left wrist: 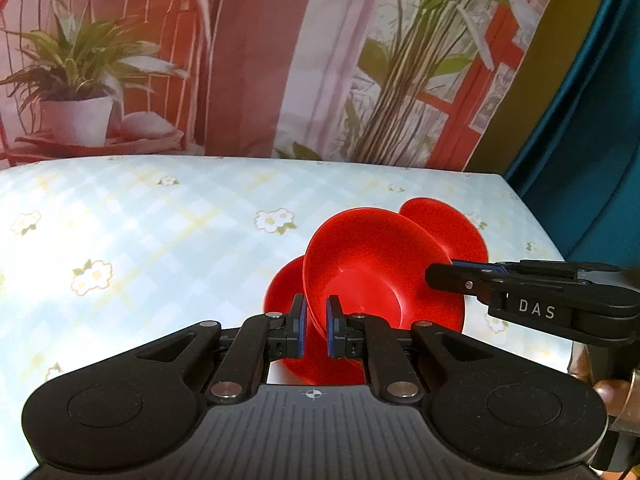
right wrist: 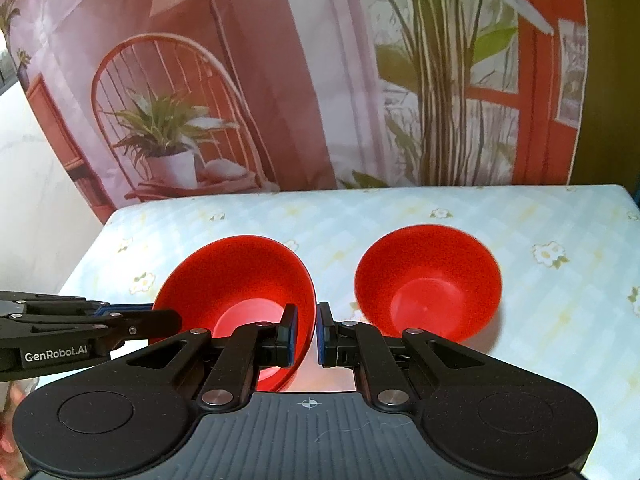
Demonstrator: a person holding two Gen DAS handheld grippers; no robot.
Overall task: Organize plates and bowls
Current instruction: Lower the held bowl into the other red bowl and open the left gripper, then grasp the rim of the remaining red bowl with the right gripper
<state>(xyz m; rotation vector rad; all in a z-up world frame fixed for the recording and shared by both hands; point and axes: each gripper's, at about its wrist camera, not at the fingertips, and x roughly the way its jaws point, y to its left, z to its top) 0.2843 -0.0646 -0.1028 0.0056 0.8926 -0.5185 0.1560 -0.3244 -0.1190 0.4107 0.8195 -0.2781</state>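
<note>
Bowls both empty: left hand-held gripper and right hand-held gripper pinch near bowl's rim.

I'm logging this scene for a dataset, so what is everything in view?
gripped bowl: one, red, left of the pair, a gripper on each side of its rim
free bowl: one, red, upright on the table, right of the first
tablecloth: one, pale blue check with flowers, covering the table
backdrop: one, printed with a chair and plants, behind the table
teal fabric: one, right of the backdrop
left gripper: black, closed on the bowl's rim
right gripper: black, astride the opposite rim
</note>
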